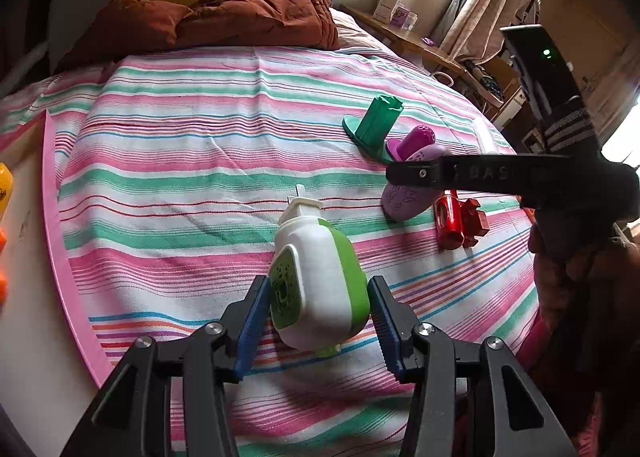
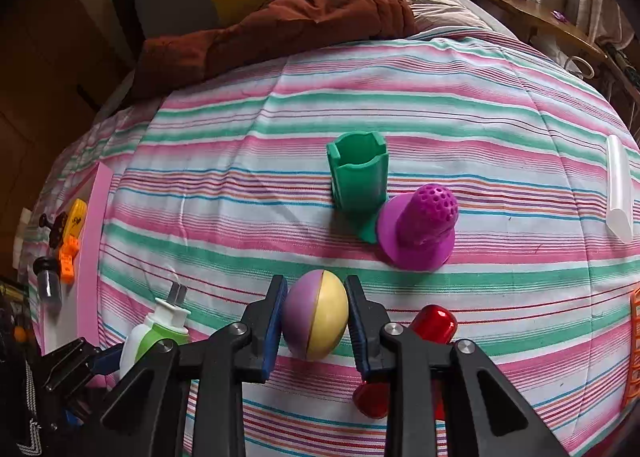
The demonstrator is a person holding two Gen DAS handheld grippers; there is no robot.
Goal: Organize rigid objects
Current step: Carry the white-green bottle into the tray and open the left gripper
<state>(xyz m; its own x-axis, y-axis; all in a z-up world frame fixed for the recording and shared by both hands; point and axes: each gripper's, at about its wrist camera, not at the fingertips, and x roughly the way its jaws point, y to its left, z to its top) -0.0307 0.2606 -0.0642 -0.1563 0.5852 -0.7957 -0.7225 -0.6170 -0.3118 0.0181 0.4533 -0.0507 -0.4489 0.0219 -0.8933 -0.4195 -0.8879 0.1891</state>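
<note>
The right claw [image 2: 316, 317] grips a purple-and-yellow egg [image 2: 315, 316], both pads pressed to its sides, just above the striped bedspread [image 2: 240, 161]. At 1 o'clock from the egg stands a purple cone [image 2: 422, 225], with a green holder [image 2: 358, 177] touching it at 11 o'clock. A red piece [image 2: 434, 323] lies at 3 o'clock, just beside the claw. The left claw [image 1: 320, 309] straddles a white-and-green plug-in [image 1: 316, 285]; its left pad touches, the right pad stands apart. A pink-edged tray [image 2: 90, 257] sits at 9 o'clock.

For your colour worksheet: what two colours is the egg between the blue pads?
Purple and pale yellow egg, split down the middle; clearest in the right wrist view.
</note>
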